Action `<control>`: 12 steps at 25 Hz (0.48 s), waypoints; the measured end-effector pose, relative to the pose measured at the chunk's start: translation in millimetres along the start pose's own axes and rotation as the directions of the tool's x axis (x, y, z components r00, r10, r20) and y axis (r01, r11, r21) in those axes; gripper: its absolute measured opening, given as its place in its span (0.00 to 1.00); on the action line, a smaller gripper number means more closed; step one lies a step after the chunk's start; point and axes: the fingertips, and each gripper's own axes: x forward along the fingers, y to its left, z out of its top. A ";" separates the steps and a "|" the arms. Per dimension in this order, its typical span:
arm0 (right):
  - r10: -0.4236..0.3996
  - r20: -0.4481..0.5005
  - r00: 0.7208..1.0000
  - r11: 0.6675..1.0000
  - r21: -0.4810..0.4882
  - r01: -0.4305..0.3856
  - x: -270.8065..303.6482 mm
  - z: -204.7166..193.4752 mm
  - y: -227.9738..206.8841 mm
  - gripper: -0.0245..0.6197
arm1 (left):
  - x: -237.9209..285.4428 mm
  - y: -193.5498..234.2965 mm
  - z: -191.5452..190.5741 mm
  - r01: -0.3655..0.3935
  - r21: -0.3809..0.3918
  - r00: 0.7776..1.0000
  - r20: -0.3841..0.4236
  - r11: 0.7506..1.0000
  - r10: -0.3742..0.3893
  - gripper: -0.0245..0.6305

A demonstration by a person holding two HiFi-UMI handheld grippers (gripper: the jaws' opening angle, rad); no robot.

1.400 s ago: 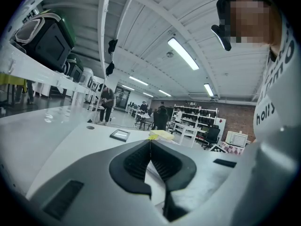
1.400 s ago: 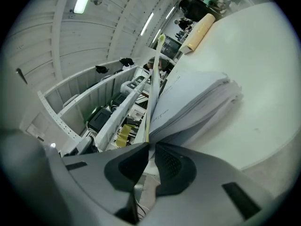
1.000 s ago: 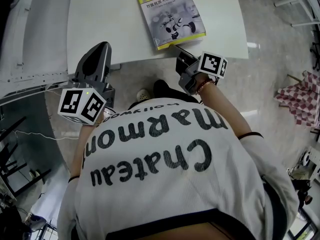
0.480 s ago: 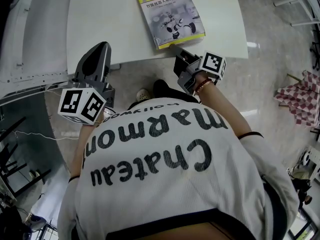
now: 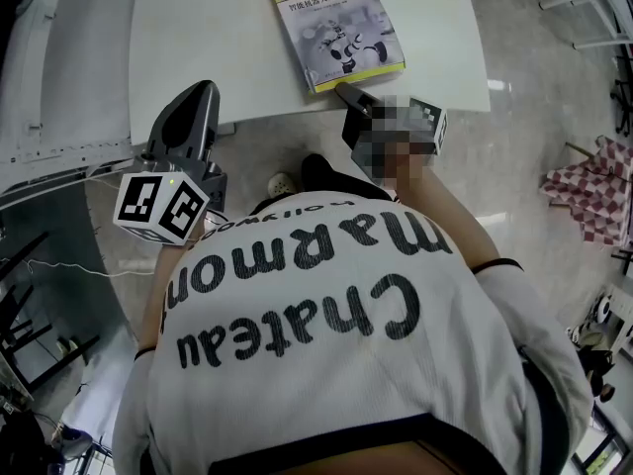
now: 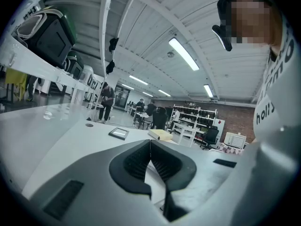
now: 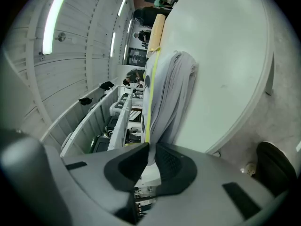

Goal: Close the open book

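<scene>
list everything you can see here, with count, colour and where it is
book: one, grey cover with a yellow-green edge, on the table near its front edge
table: one, white, top of the head view
cloth: one, red and white check, at the right edge, off the table
people: several, dark clothes, far back in the left gripper view
shoes: two, one pale and one dark, on the floor by the table
shirt: one, white with black letters, on the person
left gripper: one, grey, shut and empty, just off the table's front edge
right gripper: one, grey, shut on the book's near corner
</scene>
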 end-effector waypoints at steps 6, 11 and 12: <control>-0.039 0.026 0.999 0.999 0.018 0.038 -0.7 1.3 -2.4 0.13 | -4.5 4.8 1.4 0.008 -0.002 1.000 0.007 1.000 -0.008 0.07; -0.073 0.060 0.995 0.997 0.035 0.071 -0.2 -0.3 -3.7 0.13 | -10.4 11.2 3.2 0.022 -0.002 1.000 0.014 1.000 -0.022 0.07; -0.081 0.068 0.994 0.996 0.035 0.078 -0.1 -0.3 -4.4 0.13 | -12.2 13.3 3.5 0.023 -0.002 1.000 0.016 1.000 -0.023 0.07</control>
